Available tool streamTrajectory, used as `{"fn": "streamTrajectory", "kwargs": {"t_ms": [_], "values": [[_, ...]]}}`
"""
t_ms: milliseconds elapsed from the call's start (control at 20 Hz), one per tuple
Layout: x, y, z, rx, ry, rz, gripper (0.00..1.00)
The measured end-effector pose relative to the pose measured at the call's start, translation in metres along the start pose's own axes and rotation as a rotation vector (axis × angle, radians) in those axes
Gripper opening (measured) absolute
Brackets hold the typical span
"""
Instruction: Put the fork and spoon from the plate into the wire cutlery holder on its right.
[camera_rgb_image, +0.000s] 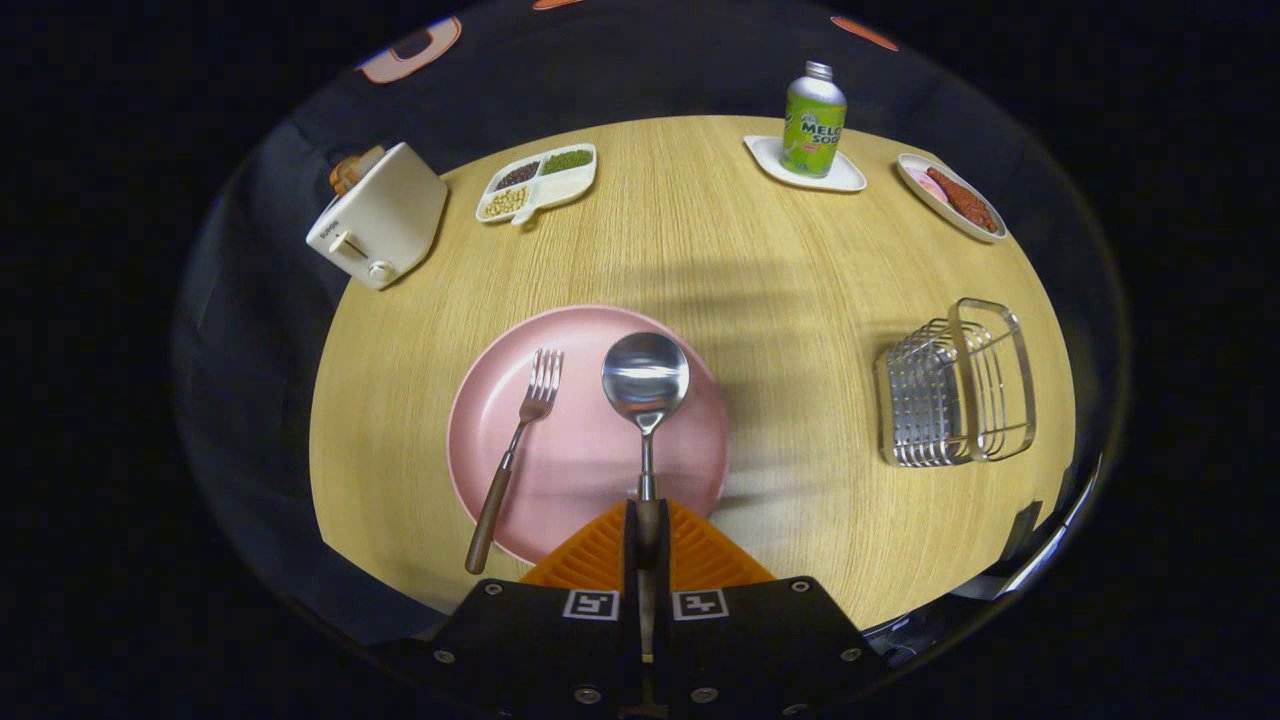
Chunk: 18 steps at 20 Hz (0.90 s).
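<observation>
Gripper: gripper (647, 535) has its two orange ribbed fingers (592, 558) pressed together on the spoon's brown handle, with only a thin slot left between them.
Spoon: spoon (646, 385) runs straight out from the fingers toward 12 o'clock; its shiny bowl sits over the right half of the plate, well beyond the fingertips, and its handle end is pinched between the pads.
Fork: fork (515, 455) lies on the left half of the plate, at about 10 o'clock from the fingertips, tines pointing away and its brown handle hanging past the plate's near rim onto the table.
Plate: pink plate (580, 470) lies just ahead of the fingers, its near rim tucked under them.
Holder: wire cutlery holder (955, 385) stands at about 2 o'clock from the gripper, well apart from the plate on its right.
Table: round wooden table (780, 290) carries everything.
Far side: white toaster (380, 215) at 10 o'clock, divided snack dish (538, 182) at 11, green bottle (813, 120) on a white tray (842, 178) at 1, and a small dish of red food (950, 195) beyond the holder.
</observation>
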<state>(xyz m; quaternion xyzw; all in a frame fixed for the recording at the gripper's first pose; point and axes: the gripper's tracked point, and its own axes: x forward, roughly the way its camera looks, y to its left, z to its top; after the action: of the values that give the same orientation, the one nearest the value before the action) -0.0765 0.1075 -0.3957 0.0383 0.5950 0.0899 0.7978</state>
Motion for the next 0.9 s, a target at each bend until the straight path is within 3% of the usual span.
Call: {"fn": "streamTrajectory", "kwargs": {"t_ms": [300, 900], "values": [[-0.043, -0.038, 0.019, 0.044, -0.071, 0.011, 0.05], [-0.093, -0.15, 0.018, 0.098, -0.103, -0.071, 0.05]]}}
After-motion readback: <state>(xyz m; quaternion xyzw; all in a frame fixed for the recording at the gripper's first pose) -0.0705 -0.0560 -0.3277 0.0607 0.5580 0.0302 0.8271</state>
